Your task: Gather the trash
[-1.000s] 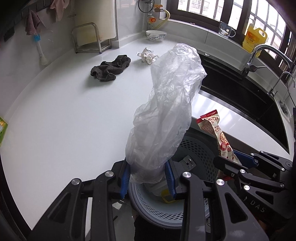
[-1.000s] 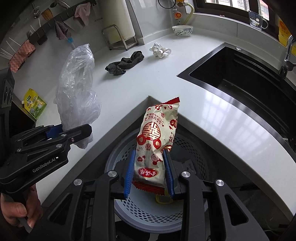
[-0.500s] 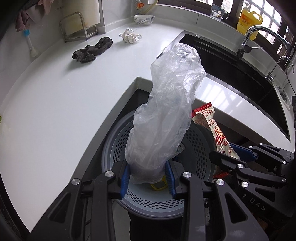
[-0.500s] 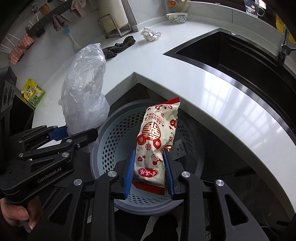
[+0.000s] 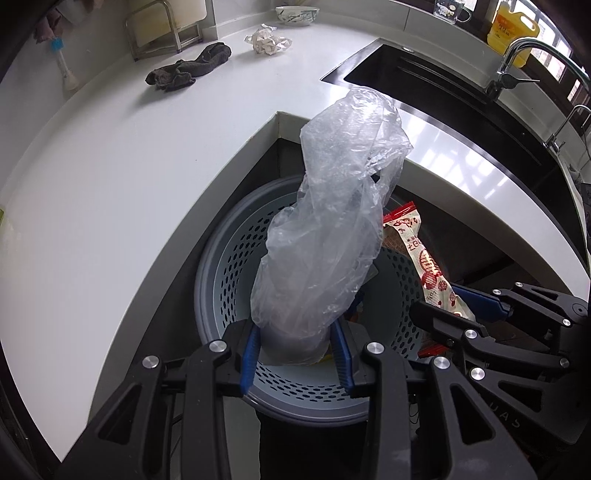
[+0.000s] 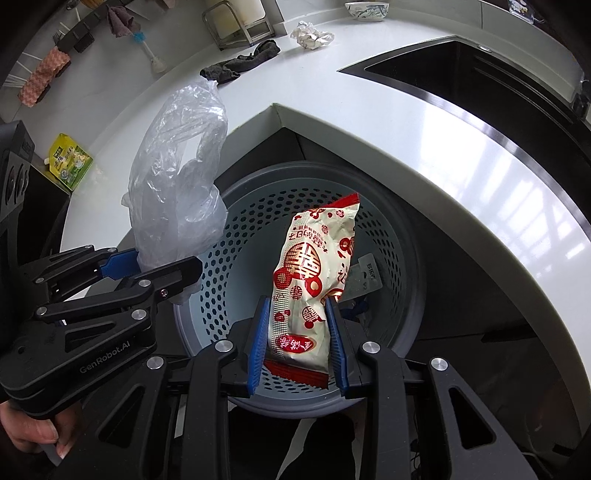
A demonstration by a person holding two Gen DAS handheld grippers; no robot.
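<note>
Your left gripper is clamped on a clear plastic bag, which stands up over the grey perforated trash basket. Your right gripper is pinching a red & white snack wrapper by its lower end, also over the basket. Basket sits on the floor in the inner corner of the white counter. On the counter, well apart from both: crumpled paper, dark rag, bowl, w/ black sink to the right
</note>
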